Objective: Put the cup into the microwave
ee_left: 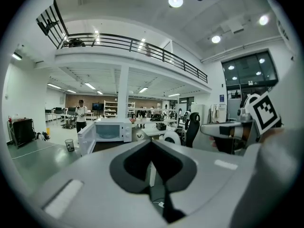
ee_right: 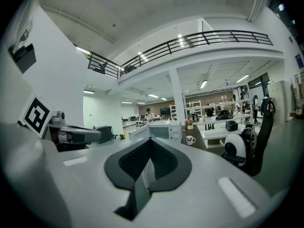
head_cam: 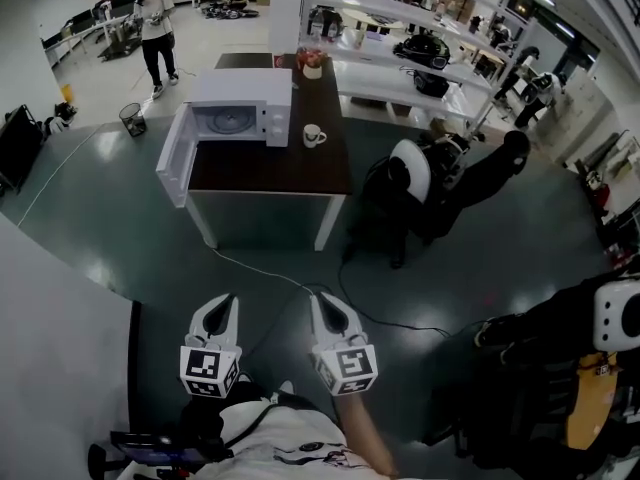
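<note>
Cup (head_cam: 314, 135), white with its handle showing, stands upright on the dark bench (head_cam: 300, 173) in the upper middle of the head view, just beside the right side of the microwave (head_cam: 240, 108) and apart from it. It is well apart from both tools, which sit low in the frame with open floor (head_cam: 120, 238) between them and the bench.

At upper left a person (head_cam: 155, 28) stands beyond a small waste bin (head_cam: 132, 119). Next comes the microwave, its door swung wide open to the left and its cavity showing. Right of the cup's bench sits a dark chair with a round white back (head_cam: 410, 183).

Along the bottom, the left tool (head_cam: 218, 308) and the right tool (head_cam: 328, 308) lie side by side, near each other, both aimed up the frame toward the bench. Each has its jaws closed together with nothing between them, as each tool's own view shows.

Only the head view shows the cable trailing over the floor from the bench toward the tools. The gripper views show a railed balcony and ceiling lights that the head view lacks. In the right gripper view the cup stands clear, right of the microwave and just above the jaw tips; in the left gripper view the microwave's open door is plain, but the cup is too small to make out surely.
</note>
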Tool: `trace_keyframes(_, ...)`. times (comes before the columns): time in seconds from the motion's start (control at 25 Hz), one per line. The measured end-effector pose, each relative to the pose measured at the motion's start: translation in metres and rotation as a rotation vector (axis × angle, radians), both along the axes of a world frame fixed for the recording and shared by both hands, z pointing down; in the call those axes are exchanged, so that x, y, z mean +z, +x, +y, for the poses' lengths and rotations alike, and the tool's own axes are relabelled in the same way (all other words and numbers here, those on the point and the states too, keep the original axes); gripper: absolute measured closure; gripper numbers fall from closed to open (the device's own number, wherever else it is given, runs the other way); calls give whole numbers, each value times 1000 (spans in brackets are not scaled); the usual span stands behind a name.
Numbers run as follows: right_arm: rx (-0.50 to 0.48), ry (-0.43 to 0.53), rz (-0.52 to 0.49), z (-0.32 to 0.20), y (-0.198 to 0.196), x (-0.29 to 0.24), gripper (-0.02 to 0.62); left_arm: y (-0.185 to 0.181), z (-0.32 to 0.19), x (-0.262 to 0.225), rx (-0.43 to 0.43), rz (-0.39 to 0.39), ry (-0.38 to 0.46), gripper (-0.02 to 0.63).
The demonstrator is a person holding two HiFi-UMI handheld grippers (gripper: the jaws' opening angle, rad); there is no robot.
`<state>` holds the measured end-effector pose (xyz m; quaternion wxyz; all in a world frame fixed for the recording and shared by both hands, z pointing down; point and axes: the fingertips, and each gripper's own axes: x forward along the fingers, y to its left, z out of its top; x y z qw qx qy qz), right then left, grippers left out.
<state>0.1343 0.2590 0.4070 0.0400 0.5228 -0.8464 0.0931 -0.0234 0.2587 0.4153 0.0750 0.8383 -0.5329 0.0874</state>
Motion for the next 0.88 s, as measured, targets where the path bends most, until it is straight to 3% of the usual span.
trace_keyframes(0.28,-18,-2,-2,-32,-18,3,594,-12,-37,6,9,6,-20,607)
trace_keyframes(0.6,-2,20,29,-93,-43,-8,594,-12,-118,-1,104,32,-6,607)
trace_keyframes(0.88,32,-13,43,-140,-61,-8,594,-31,-168,5,137,47,-61,607)
